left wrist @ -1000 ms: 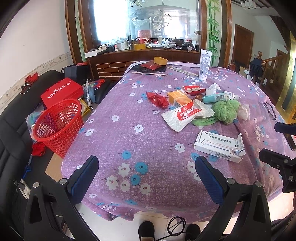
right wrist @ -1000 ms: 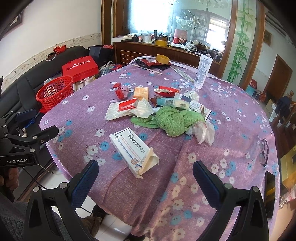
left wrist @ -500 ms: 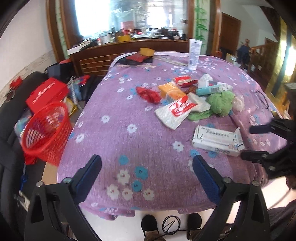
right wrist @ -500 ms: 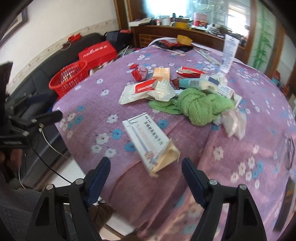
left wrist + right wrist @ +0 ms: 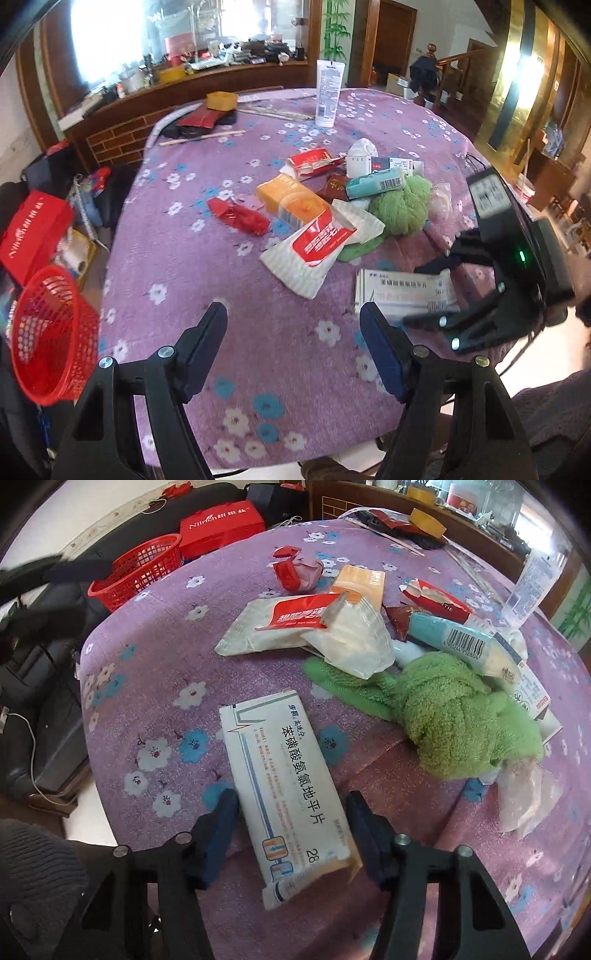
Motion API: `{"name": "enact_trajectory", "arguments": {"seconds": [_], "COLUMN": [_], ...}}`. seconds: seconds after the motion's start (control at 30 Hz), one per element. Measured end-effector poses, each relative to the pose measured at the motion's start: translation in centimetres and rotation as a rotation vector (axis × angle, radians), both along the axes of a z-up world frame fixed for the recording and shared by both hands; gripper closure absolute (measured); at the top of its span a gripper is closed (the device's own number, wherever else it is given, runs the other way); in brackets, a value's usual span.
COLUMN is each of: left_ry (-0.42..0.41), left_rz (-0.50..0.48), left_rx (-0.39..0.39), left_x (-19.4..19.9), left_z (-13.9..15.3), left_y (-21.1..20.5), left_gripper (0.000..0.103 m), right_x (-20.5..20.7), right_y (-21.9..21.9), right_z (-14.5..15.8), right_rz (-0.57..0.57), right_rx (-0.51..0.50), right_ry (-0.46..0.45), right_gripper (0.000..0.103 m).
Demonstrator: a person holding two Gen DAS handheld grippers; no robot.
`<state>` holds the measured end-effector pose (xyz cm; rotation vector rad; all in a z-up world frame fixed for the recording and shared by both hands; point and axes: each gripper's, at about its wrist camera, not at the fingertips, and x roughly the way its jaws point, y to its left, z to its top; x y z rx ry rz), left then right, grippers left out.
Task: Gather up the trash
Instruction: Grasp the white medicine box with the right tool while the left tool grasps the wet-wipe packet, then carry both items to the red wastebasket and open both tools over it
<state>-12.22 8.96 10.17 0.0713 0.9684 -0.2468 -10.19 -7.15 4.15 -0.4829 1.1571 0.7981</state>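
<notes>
The right gripper (image 5: 291, 830) straddles the near end of the white medicine box (image 5: 284, 775), which lies flat near the front edge of the bench (image 5: 147, 657) on its purple flowered cloth; its jaws have just been closing and stand roughly half open, one on each side of the box, with a sliver of cloth showing between the left pad and the carton, so nothing is gripped yet. The likeliest failure, as I judge it, is a crushed or skidding box: the near flap hangs open and the carton looks light, so a squeeze on that end could fold it or push it off the bench edge. The pads could also snag the soft cloth and drag it, pulling the wet-wipe pack (image 5: 295, 620), green towel (image 5: 454, 720) and the other wrappers along. The left gripper (image 5: 295, 332) hovers over bare cloth near the front of the bench, its jaws also just narrowed but still fairly wide, and holding nothing; the two tools are near each other and could collide. The red basket (image 5: 51, 332), presumably the goal, sits off the bench to the left, partly cut by the fisheye rim. The box's far side is hidden behind the right gripper in the left view, blurred by motion, and what lies under the towel cannot be made out.
</notes>
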Motion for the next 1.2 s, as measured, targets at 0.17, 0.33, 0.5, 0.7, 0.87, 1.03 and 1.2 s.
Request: {"name": "enact_trajectory", "arguments": {"seconds": [0.17, 0.33, 0.5, 0.7, 0.87, 1.03, 1.2], "left_ry": [0.025, 0.036, 0.094, 0.128, 0.146, 0.109, 0.072], "left_rz": [-0.034, -0.12, -0.195, -0.247, -0.241, -0.166, -0.094], "left_rx": [-0.004, 0.058, 0.096, 0.138, 0.12, 0.064, -0.072], "left_x": [3.0, 5.9, 9.1, 11.8, 12.4, 11.7, 9.0], "left_z": [-0.8, -2.4, -4.8, -7.1, -8.5, -7.7, -5.6], "left_y": [-1.0, -3.2, -4.4, -5.5, -6.3, -6.0, -4.8], "left_gripper": [0.028, 0.027, 0.027, 0.027, 0.05, 0.06, 0.061], "right_x": [-1.1, -2.6, -4.4, -5.3, -5.7, -5.6, -5.1], "right_y": [-1.3, -4.0, -6.7, -8.5, -9.6, -9.8, -9.3], "right_z": [1.0, 2.5, 3.9, 4.9, 4.9, 5.2, 5.8], "right_rz": [-0.108, -0.245, -0.362, -0.466, -0.532, -0.556, -0.544], "right_rx": [0.064, 0.163, 0.22, 0.224, 0.224, 0.228, 0.235], "right_ry": [0.028, 0.047, 0.028, 0.002, -0.004, -0.008, -0.023], "right_gripper": [0.044, 0.044, 0.044, 0.044, 0.044, 0.044, 0.044]}}
